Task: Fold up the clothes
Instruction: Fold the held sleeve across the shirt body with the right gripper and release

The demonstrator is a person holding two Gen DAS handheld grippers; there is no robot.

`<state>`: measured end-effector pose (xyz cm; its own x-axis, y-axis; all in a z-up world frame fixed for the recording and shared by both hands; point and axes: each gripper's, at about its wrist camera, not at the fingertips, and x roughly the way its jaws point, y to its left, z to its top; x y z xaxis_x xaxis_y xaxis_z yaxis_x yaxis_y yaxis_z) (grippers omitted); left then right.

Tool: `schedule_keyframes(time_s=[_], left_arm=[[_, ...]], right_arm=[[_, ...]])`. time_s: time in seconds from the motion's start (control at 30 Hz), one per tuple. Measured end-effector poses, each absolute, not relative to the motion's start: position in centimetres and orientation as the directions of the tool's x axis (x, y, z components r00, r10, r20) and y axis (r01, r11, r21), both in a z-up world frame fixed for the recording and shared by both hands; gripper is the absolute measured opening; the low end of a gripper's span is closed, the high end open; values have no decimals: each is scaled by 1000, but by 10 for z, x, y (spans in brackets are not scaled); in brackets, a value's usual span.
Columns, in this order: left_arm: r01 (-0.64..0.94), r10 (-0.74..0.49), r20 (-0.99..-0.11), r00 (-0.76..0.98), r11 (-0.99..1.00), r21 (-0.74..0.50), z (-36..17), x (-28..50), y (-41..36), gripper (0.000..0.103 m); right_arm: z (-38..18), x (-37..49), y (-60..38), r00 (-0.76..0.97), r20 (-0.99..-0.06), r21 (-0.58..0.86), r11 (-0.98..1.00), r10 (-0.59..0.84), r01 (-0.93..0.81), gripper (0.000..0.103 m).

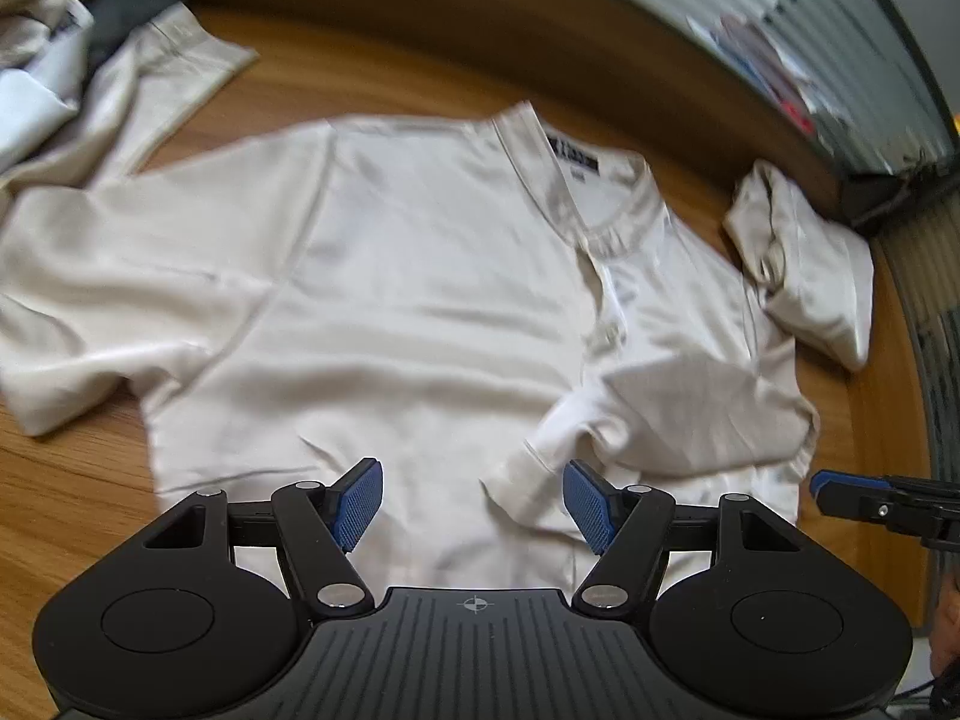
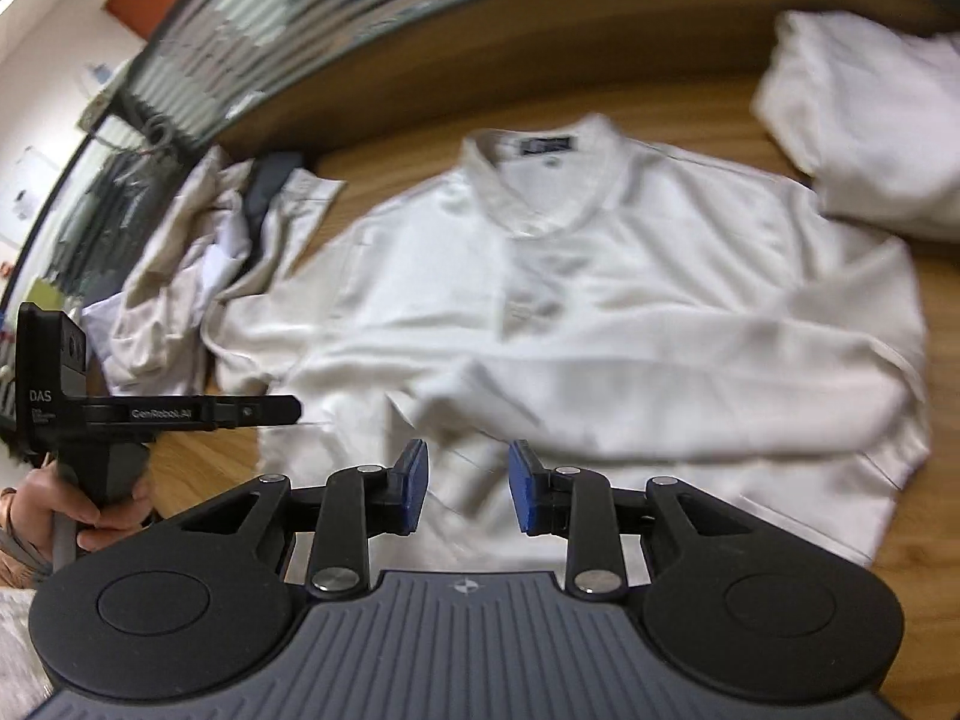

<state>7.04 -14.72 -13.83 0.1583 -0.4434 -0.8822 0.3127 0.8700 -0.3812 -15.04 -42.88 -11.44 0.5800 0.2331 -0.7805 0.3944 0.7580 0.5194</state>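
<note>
A cream long-sleeved shirt [image 1: 420,276] lies face up on the wooden table [image 1: 66,498], collar at the far side. One sleeve [image 1: 678,414] is folded across its body. My left gripper [image 1: 474,507] is open and empty above the shirt's lower part, near the folded sleeve's cuff. In the right wrist view the shirt [image 2: 630,276] fills the middle, and my right gripper [image 2: 468,489] is open and empty over its lower edge. The left gripper's body [image 2: 162,411] shows at the left there, held in a hand. The right gripper's tip [image 1: 840,489] shows at the right edge of the left wrist view.
A pile of unfolded cream and dark clothes [image 1: 90,48] lies at the table's far left; it also shows in the right wrist view [image 2: 198,276]. A folded cream garment [image 1: 804,264] lies to the shirt's right, seen too in the right wrist view [image 2: 870,120]. A dark raised rim [image 1: 540,30] borders the table's far side.
</note>
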Motion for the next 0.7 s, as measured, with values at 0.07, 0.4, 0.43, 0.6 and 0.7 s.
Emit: schedule_keyframes(time_s=[0.07,0.4,0.43,0.6,0.7], left_arm=[[323,-450,-885,120,861,-394,-146,73,-156,69],[484,-386,-922,33,813,-323,-181,73,-211,68],[502,-378,-925,42,808,-308,-182,72,-216,65],[615,-329,-933,145,769,-176,-179,70,-233,12],[687,-337,-900,276,724,-60,-156,69,-238,10]], right_arm=[[-121,-163,-438,572,-793,508,746,209,431,34],[-144,-209,-480,530,-844,438,678,84,590,38],[-146,-213,-483,524,-848,430,674,74,601,38],[-151,-224,-493,511,-858,415,653,49,634,38],[-154,-229,-497,506,-861,410,641,39,648,38]])
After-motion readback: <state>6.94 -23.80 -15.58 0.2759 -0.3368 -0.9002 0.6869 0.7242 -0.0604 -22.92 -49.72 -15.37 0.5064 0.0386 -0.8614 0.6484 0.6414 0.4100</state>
